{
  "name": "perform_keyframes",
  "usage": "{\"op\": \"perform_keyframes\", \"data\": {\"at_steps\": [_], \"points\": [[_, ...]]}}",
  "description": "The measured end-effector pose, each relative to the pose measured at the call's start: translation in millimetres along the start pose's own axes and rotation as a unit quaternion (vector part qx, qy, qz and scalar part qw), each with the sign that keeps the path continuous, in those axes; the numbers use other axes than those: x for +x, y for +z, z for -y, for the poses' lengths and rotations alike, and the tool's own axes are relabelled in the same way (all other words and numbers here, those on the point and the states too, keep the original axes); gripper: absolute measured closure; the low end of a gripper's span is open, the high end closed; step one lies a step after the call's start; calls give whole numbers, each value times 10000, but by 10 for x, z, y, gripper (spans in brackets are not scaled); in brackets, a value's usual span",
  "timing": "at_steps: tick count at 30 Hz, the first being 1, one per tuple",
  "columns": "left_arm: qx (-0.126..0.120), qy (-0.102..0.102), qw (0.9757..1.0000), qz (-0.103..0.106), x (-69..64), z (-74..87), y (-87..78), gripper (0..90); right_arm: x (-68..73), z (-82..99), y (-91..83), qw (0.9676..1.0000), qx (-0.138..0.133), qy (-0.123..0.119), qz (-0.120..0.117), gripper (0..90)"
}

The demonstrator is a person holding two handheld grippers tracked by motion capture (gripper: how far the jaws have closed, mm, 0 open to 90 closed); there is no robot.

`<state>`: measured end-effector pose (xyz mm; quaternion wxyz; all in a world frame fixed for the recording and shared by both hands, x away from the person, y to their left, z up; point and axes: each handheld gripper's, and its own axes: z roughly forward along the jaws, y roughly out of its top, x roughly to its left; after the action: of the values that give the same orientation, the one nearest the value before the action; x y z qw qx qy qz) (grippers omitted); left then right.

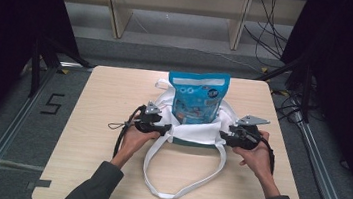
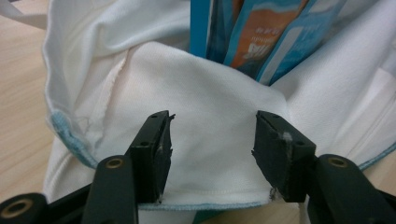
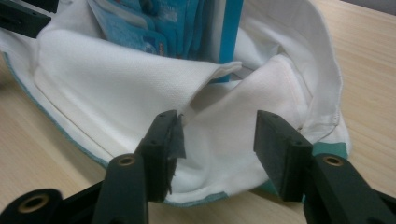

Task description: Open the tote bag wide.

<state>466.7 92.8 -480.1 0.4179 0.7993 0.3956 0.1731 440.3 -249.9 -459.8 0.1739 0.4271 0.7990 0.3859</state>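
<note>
Wooden table [image 1: 100,136]: one white bag [image 1: 196,127], one blue pouch [image 1: 199,97], two grippers.

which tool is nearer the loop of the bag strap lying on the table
Left, narrowly. The left tool sits right above where the strap loop starts; the right tool sits just outside its other end. Both are open at the white bag's mouth.

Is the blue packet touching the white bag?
Touching. In the left gripper view the blue packet sits inside the white bag, whose cloth presses against it.

A light wooden table [image 1: 104,101] stands on grey floor [image 1: 169,56]; pale wooden shelves [image 1: 174,8] behind, black cables [image 1: 267,34] nearby.
</note>
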Motion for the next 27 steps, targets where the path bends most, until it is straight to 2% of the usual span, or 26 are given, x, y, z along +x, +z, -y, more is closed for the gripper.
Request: {"op": "perform_keyframes", "data": {"at_steps": [1, 2, 3, 5, 7, 8, 9, 10, 11, 13, 15, 16, 17, 22, 24, 27], "points": [[-10, -79, 10000, -20, -1, -11, -25, 366, -29, -2, -23, 9998, -140, -117, 15, 488], [-75, -110, 9999, 1, 0, -20, -57, 366, -29, -2, -23, 9998, -140, -117, 15, 488], [-131, -126, 9998, 23, 2, -39, -124, 364, -23, -5, -65, 10000, -33, -16, -17, 484], [-128, -103, 9999, 32, 7, -42, -156, 359, -30, 4, -71, 9999, -109, -70, -5, 475], [-120, -169, 9998, 70, 9, -37, -208, 354, -29, 5, -90, 10000, -51, -75, -24, 471], [-124, -137, 9998, 88, 10, -35, -239, 354, -17, 11, -99, 10000, -72, -19, -23, 465], [-124, -185, 9997, 117, -1, -30, -263, 353, -13, 15, -105, 9999, -88, -44, -20, 463], [-177, -230, 9995, 125, -20, -20, -277, 353, -26, 18, -109, 9997, -146, -174, -8, 460], [-92, -90, 9998, 160, -29, -1, -324, 349, -21, 21, -138, 9998, -138, -167, -26, 453], [-104, -154, 9997, 183, -47, 10, -338, 348, -11, 32, -157, 9997, -138, -173, -49, 449], [-45, -59, 9998, 183, -51, 29, -375, 346, -5, 35, -167, 9998, -91, -167, -115, 446], [-38, -50, 9998, 164, -53, 43, -389, 345, -9, 52, -159, 9995, -142, -269, -61, 445], [-43, -92, 9998, 185, -62, 71, -410, 341, 6, 62, -183, 9998, -43, -201, -74, 441], [-36, -216, 9991, 365, -76, 115, -441, 330, 11, 85, -199, 9997, -69, -221, -35, 431], [-45, -173, 9994, 310, -104, 132, -455, 318, 9, 98, -211, 9998, -81, -191, -49, 425], [-74, -156, 9992, 356, -135, 135, -479, 282, 22, 132, -251, 9997, -73, -204, -86, 416]]}}
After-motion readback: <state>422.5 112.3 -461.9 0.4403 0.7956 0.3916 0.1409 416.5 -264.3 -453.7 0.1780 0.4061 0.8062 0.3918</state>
